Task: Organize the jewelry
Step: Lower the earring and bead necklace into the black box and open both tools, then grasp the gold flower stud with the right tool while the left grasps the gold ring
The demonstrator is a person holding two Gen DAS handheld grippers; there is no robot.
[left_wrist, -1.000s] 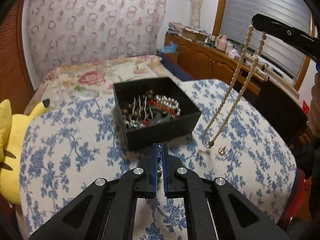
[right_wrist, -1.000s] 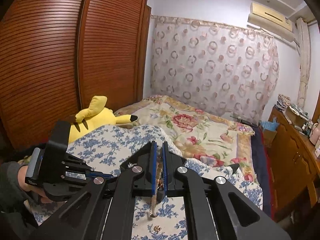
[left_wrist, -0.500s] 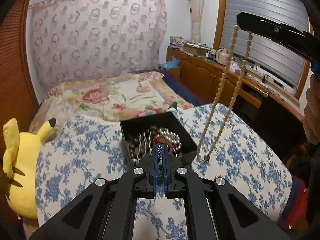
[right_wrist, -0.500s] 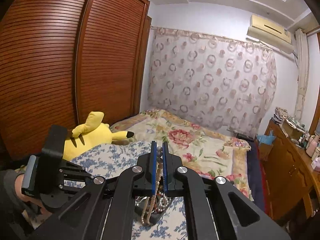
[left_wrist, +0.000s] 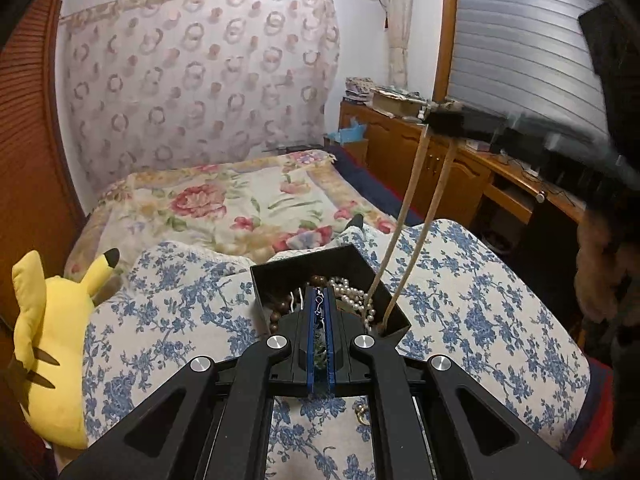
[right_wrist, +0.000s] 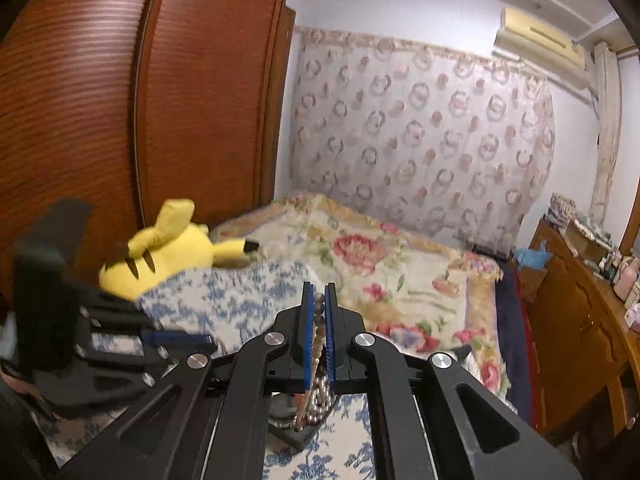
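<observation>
while both fingers pinch shut, right gripper (right_wrist: 319, 300) holds beaded necklace (left_wrist: 412, 216).

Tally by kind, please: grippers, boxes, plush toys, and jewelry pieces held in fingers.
Grippers: 2 (left gripper, right gripper)
Black box: 1
Yellow plush toy: 1
Held jewelry: 2 (small chain, beige bead strand)
Total: 6
</observation>
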